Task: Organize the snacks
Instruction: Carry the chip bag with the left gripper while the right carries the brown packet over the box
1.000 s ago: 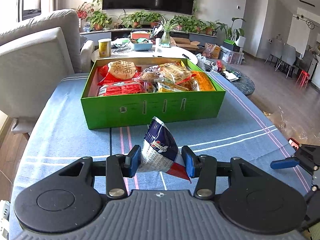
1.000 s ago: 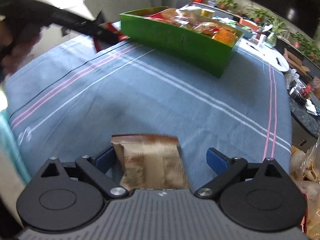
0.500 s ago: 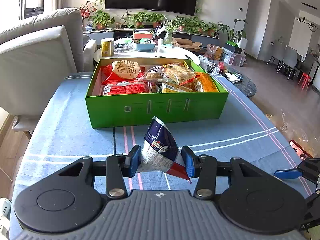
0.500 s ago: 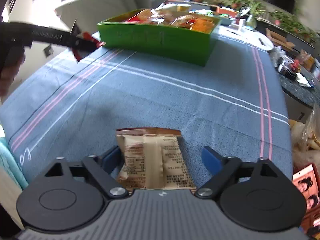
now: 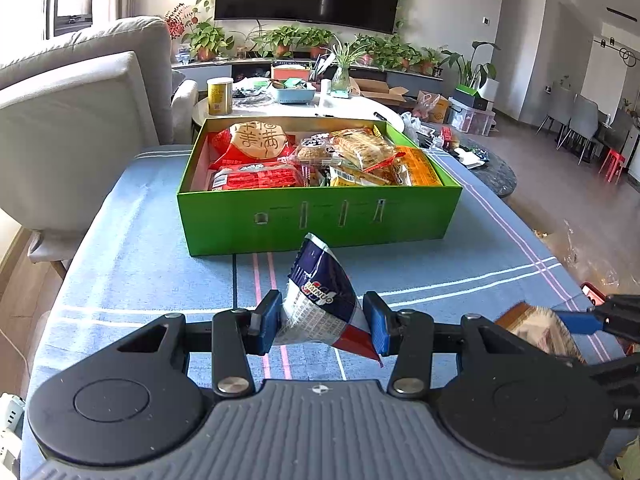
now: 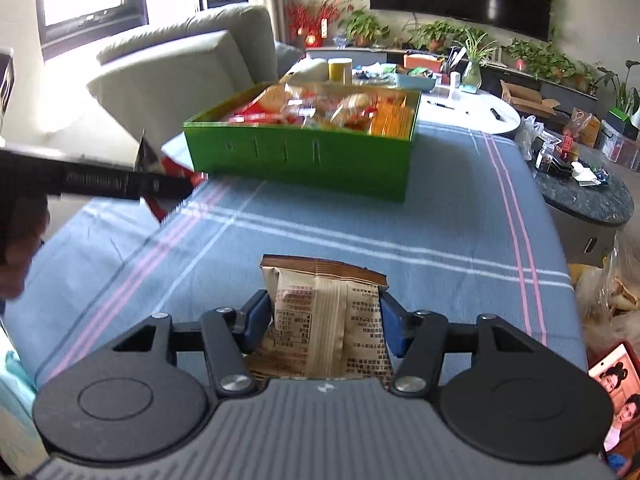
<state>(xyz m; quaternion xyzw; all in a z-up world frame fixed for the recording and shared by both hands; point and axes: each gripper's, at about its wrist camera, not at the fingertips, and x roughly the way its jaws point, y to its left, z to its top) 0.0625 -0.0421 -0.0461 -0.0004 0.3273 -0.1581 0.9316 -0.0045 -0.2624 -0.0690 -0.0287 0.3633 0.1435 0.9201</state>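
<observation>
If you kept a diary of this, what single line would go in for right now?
left gripper: shut on blue-white packet | right gripper: shut on brown packet | green box: open, ahead, holds snacks | neither packet in box

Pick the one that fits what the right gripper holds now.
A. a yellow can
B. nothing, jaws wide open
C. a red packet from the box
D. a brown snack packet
D: in the right wrist view the right gripper has its jaws closed on the brown snack packet above the blue tablecloth.
</observation>
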